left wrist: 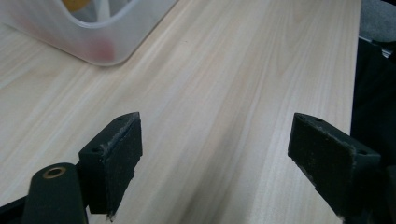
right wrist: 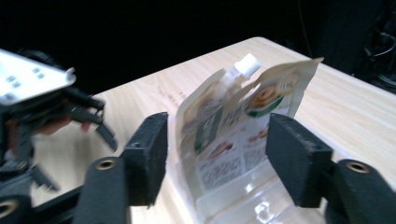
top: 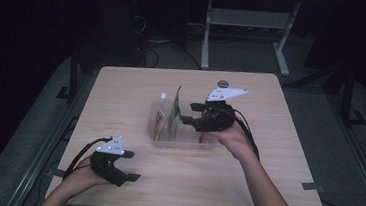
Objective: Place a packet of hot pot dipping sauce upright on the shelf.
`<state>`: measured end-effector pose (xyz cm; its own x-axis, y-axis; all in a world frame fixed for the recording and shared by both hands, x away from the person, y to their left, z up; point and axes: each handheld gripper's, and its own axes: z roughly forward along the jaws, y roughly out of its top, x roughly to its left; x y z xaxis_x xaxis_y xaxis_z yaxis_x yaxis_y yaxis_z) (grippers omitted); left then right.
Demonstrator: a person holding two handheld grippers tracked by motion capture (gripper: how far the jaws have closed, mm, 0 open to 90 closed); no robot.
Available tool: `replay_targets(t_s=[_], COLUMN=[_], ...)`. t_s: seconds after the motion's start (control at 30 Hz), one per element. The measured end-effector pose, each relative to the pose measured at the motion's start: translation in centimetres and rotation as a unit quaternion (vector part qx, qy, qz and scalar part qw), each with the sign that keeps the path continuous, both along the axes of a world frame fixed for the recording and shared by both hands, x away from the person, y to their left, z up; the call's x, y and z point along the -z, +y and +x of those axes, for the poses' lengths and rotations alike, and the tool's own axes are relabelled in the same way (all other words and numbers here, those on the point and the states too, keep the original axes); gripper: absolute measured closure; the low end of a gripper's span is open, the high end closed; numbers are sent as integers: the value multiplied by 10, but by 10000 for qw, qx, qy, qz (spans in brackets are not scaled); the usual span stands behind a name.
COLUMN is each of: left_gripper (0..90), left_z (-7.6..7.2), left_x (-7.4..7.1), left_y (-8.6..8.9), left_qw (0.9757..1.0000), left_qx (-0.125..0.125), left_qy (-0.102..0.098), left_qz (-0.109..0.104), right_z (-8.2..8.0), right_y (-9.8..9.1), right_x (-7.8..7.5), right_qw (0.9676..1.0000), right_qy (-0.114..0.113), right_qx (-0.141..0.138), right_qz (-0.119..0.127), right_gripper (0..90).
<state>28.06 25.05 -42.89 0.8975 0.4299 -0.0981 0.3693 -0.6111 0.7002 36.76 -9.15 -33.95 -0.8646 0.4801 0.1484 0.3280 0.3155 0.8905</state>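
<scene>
A clear plastic bin (top: 182, 142) stands in the middle of the wooden table. Two food pouches stand upright in its left end: a spouted pouch (top: 160, 112) and a green-backed flat pouch (top: 175, 106). My right gripper (top: 191, 113) hovers over the bin just right of the pouches, jaws open. In the right gripper view the flat pouch (right wrist: 264, 105) and the spouted pouch (right wrist: 210, 112) stand beyond the gap of the right gripper (right wrist: 217, 140), and the pads touch neither. My left gripper (top: 131, 166) rests near the front left of the table, open over bare wood (left wrist: 215, 140).
A small round dark object (top: 223, 83) lies near the table's far edge. A corner of the bin (left wrist: 116, 32) sits ahead and left of the left jaws. Behind the table stands a white desk frame (top: 248, 18) on a dark floor.
</scene>
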Motion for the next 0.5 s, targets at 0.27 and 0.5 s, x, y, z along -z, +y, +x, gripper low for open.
replay_targets(t_s=[0.27,0.5], left_gripper=[154,151], left_z=[1,0], left_x=[-4,-9], left_y=[1,4], left_qw=[9996,9989], left_qx=[-269,-459], left_qy=[83,-5], left_qz=[-78,-120], right_z=[-18,-45], right_y=[-25,-46], right_x=[-1,2], right_qw=[9997,9991], right_qy=[-123,-240], right_qx=[-160,-246], right_qz=[-99,-233], right_gripper=[313,295])
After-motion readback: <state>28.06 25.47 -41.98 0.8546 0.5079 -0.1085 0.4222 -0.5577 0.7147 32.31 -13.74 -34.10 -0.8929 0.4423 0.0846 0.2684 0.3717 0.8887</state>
